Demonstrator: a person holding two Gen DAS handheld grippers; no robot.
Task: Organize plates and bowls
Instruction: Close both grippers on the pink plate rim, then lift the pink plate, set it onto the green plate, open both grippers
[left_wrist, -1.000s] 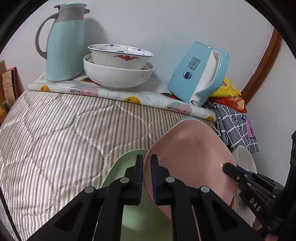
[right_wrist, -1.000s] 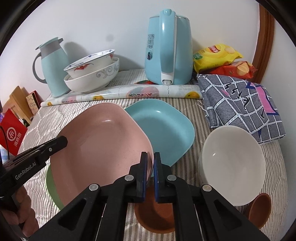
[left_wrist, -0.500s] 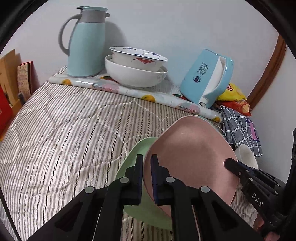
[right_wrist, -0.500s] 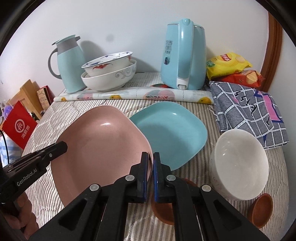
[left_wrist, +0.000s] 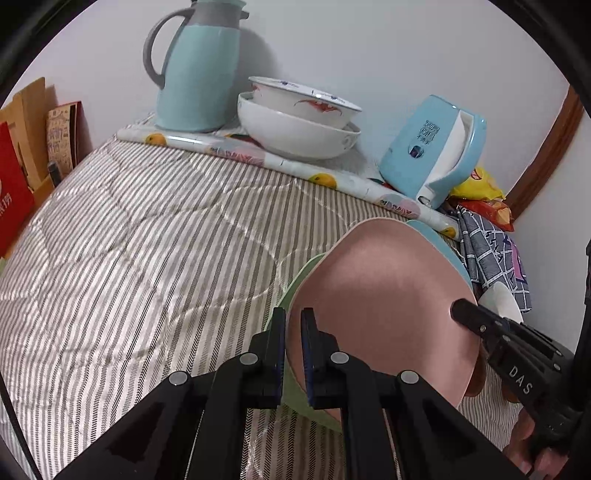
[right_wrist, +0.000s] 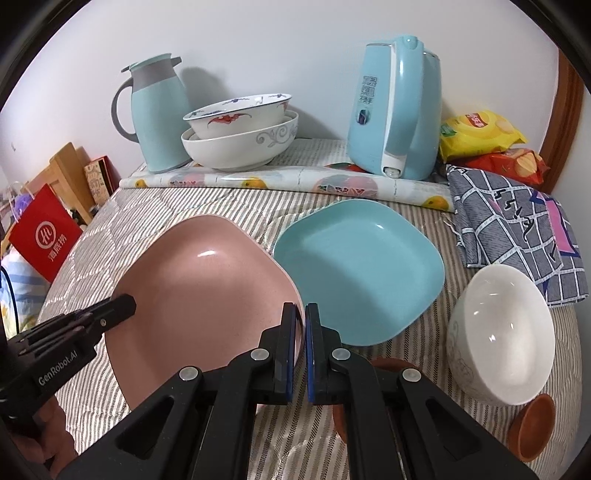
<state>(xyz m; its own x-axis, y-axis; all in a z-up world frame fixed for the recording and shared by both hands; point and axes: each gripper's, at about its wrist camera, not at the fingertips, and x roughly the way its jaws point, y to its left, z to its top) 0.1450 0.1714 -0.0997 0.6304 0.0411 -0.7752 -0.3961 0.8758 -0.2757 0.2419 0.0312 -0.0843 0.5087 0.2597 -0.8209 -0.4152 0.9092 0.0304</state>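
A pink plate (left_wrist: 384, 306) (right_wrist: 199, 295) hangs between both grippers above the striped quilt. My left gripper (left_wrist: 293, 318) (right_wrist: 120, 308) is shut on its left rim. My right gripper (right_wrist: 301, 313) (left_wrist: 463, 312) is shut on the opposite rim. A green plate (left_wrist: 297, 286) lies under the pink one, mostly covered; the right wrist view does not show it. To the right lies a blue plate (right_wrist: 362, 269) (left_wrist: 439, 243). A white bowl (right_wrist: 502, 332) stands further right. Two white patterned bowls (right_wrist: 240, 136) (left_wrist: 299, 125) sit nested at the back.
A pale blue thermos jug (left_wrist: 192, 66), a blue kettle (right_wrist: 399, 107), snack bags (right_wrist: 480, 133) and a checked cloth (right_wrist: 517, 229) line the back and right. Small brown dishes (right_wrist: 535, 424) sit near the front right. A red bag (right_wrist: 44, 236) stands beyond the left edge.
Both grippers have carried the pink plate to the left, away from the blue plate. It now covers more of the green plate. Neither grip has changed.
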